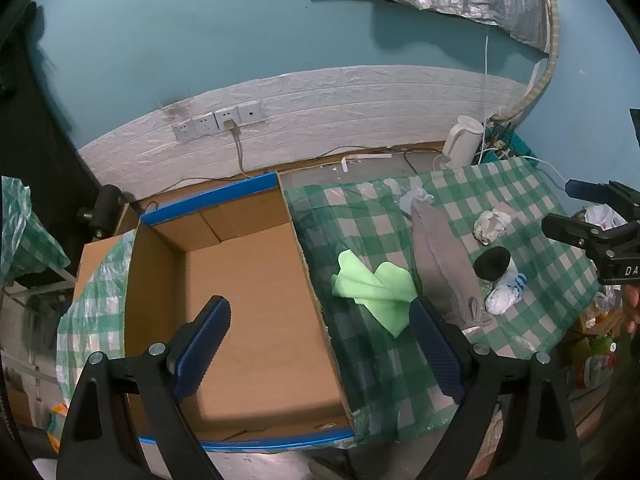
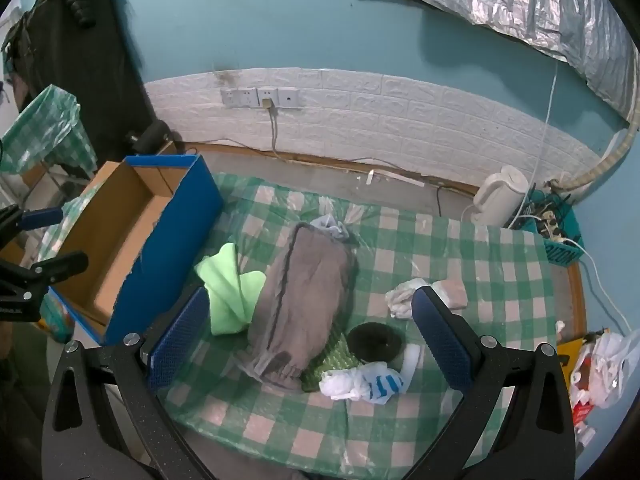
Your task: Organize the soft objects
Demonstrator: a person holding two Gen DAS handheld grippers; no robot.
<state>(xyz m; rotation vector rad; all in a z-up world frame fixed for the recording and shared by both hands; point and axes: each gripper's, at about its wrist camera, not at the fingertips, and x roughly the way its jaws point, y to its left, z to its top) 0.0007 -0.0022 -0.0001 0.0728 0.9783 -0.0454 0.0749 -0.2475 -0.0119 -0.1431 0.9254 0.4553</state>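
Box (image 1: 256, 280) interior free — tall blue wall (image 2: 168, 256) blocks cloth-side entry.

Crumpled green cloth (image 2: 230, 292) beside grey trousers (image 2: 304, 300)

Surface: checked cloth (image 2: 472, 264).
On it: grey trousers (image 2: 304, 304) between right fingers (image 2: 440, 340); green cloth (image 2: 230, 292) by left one.
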